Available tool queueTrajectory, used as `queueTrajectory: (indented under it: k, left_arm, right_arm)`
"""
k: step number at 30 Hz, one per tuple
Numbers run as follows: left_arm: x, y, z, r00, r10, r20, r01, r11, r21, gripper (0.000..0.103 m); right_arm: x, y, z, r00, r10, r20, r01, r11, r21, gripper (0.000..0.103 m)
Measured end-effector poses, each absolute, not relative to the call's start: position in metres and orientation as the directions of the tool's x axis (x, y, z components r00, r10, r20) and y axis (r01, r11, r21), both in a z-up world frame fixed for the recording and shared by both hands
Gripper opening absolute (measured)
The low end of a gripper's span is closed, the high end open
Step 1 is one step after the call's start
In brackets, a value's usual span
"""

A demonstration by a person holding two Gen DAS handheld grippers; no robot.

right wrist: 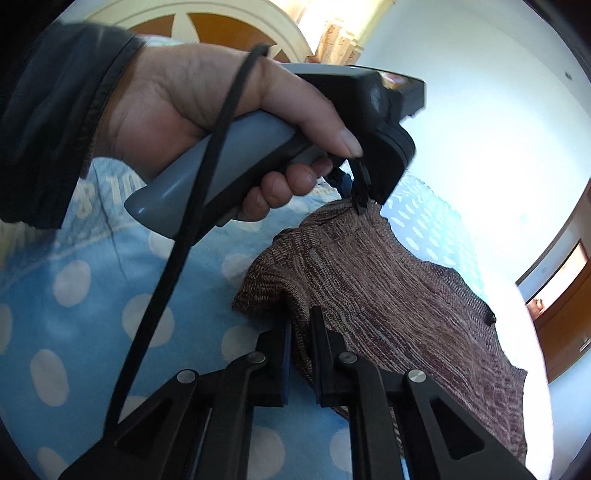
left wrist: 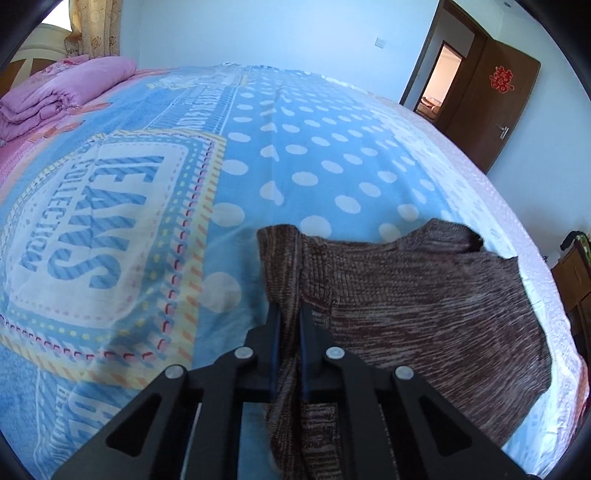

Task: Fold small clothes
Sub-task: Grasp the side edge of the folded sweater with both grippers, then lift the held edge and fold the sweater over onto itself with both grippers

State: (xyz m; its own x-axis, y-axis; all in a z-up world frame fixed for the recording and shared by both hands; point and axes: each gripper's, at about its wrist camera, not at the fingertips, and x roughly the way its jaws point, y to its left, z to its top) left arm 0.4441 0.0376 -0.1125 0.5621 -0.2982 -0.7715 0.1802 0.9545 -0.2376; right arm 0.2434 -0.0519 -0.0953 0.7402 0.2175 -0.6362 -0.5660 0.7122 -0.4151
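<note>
Both the left gripper (left wrist: 288,314) and the right gripper (right wrist: 301,332) were clamped on the brown knit garment's (left wrist: 424,306) near edge; the garment stretched away from them across the bed (left wrist: 332,155).

bed cover: blue cotton sheet with white dots and a lettered patch (left wrist: 295,155) | folded pink quilt (left wrist: 55,96) at the sheet's far left corner | brown wooden door (left wrist: 495,110) open, beyond the sheet's far right edge | floral beige curtain (left wrist: 96,29) behind the quilt
</note>
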Motion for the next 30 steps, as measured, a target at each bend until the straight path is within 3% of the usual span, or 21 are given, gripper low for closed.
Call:
queueTrajectory:
  k: [10, 30]
  left_arm:
    - [0.442, 0.032, -0.090, 0.559, -0.381, -0.736, 0.190, 0.923, -0.334, 0.009]
    - [0.432, -0.027, -0.032, 0.588, -0.483, -0.649, 0.286, 0.875, -0.392, 0.009]
  right_arm:
    - [0.249, -0.090, -0.068, 0.735, 0.261, -0.625, -0.549, 0.771, -0.323, 0.007]
    - [0.245, -0.167, -0.023, 0.762, 0.304, -0.571, -0.470, 0.867, -0.166, 0.007]
